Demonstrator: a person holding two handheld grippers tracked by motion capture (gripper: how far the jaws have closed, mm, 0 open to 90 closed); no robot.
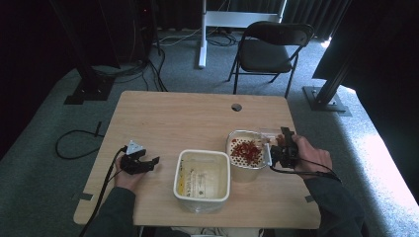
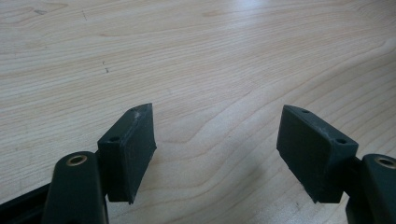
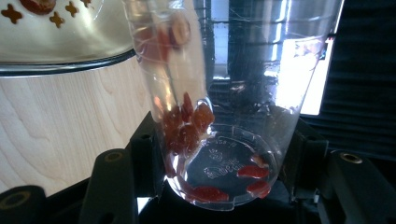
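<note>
My right gripper (image 1: 282, 147) is shut on a clear plastic cup (image 1: 271, 134), tipped on its side with its mouth over a white perforated bowl (image 1: 241, 173). That bowl holds red fruit pieces (image 1: 245, 149). In the right gripper view the cup (image 3: 233, 93) sits between the jaws of my right gripper (image 3: 224, 140). A few wet red pieces (image 3: 187, 123) cling to its wall and bottom, and the bowl's rim (image 3: 70, 65) is at the upper left. My left gripper (image 1: 143, 163) rests at the table's left, open; in its own view the left gripper (image 2: 217, 112) has bare wood between the jaws.
A white square tub (image 1: 203, 153) stands at the front middle of the wooden table (image 1: 188, 118), just left of the bowl. A cable hole (image 1: 236, 107) lies near the far edge. Beyond the table stands a black folding chair (image 1: 269, 47); a cable (image 1: 74, 143) loops on the floor at left.
</note>
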